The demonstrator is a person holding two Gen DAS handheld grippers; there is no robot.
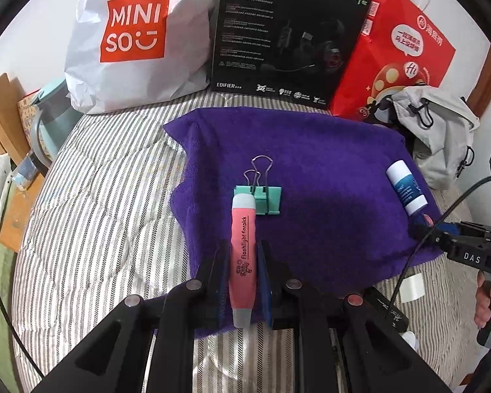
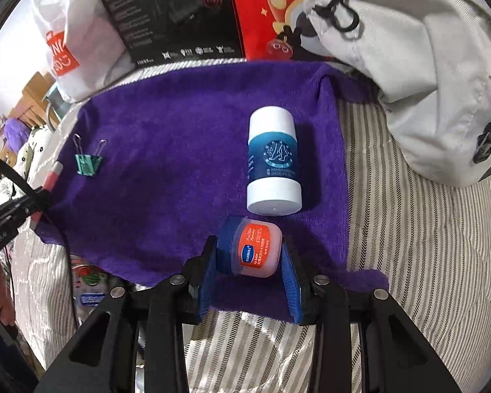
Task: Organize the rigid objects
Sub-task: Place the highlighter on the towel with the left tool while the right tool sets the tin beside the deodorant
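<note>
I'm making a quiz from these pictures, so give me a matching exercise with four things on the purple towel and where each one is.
Things:
1. pink flashlight
2. green binder clip
3. lip balm jar
4. blue and white tube

Places:
A. between the right gripper's fingers
B. lying loose just beyond the jar
C. between the left gripper's fingers
D. at the flashlight's far tip

Pairs: 1-C, 2-D, 3-A, 4-B

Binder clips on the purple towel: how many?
1. The green binder clip lies on the purple towel, by the pink flashlight's tip. The flashlight partly covers it; others could be hidden.
</note>
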